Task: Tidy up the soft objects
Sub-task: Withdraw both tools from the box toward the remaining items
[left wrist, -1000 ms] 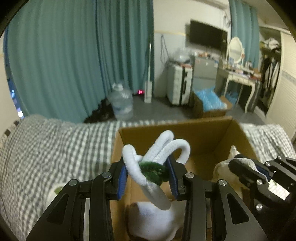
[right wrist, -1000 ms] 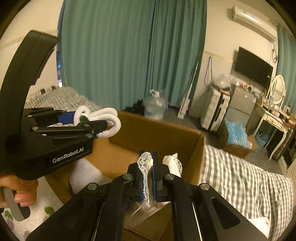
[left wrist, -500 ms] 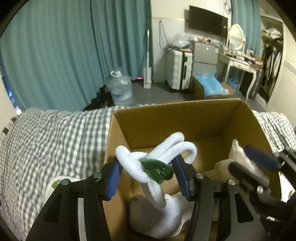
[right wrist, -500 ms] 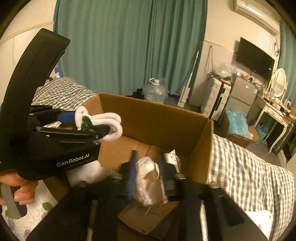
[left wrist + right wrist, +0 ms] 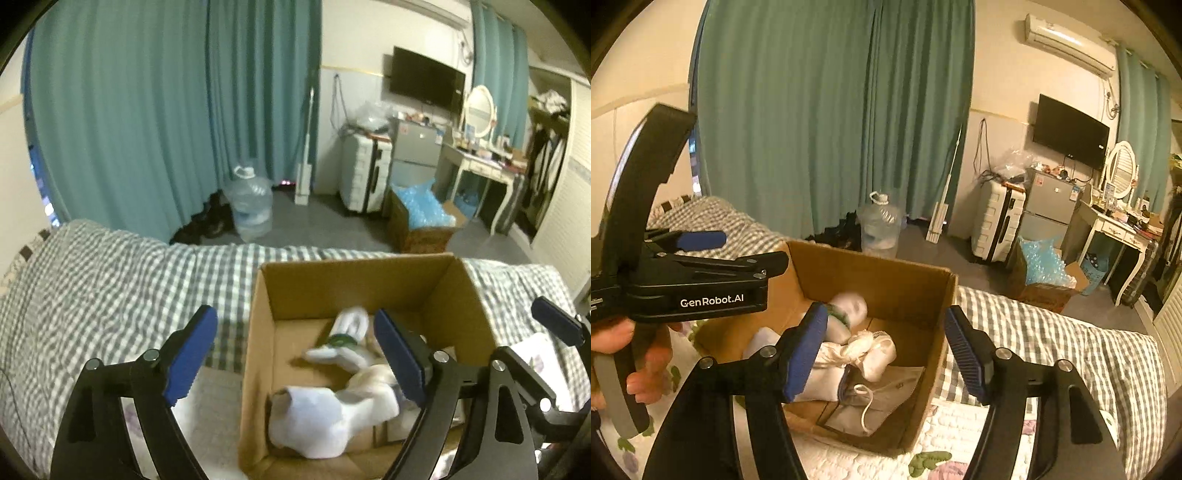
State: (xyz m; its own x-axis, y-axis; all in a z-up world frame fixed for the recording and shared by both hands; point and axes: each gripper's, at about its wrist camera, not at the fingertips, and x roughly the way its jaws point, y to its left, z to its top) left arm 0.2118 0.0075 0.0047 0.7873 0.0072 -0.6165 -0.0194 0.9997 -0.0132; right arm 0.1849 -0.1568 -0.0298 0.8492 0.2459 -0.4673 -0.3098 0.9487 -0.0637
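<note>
An open cardboard box point(image 5: 354, 284) point(image 5: 905, 280) sits on the bed. Inside lie a white looped plush with a green band point(image 5: 345, 339) point(image 5: 846, 310), a white sock point(image 5: 317, 421) and a cream lace-trimmed cloth point(image 5: 868, 350) on a grey garment point(image 5: 879, 398). My left gripper point(image 5: 295, 354) is open and empty above the box's left wall; it also shows in the right wrist view point(image 5: 738, 251). My right gripper point(image 5: 886, 350) is open and empty above the box; one of its fingers point(image 5: 557, 319) shows at the right of the left wrist view.
A grey checked blanket point(image 5: 110, 280) covers the bed, with a floral quilt point(image 5: 960, 435) under the box. Beyond the bed stand teal curtains point(image 5: 166, 110), a water jug point(image 5: 251, 206), a suitcase point(image 5: 364, 173), a box of blue bags point(image 5: 424, 218) and a dressing table point(image 5: 484, 166).
Both grippers opened and pulled back upward. The white looped plush dropped from the left gripper into the box, and the lace cloth dropped from the right gripper into the box.
</note>
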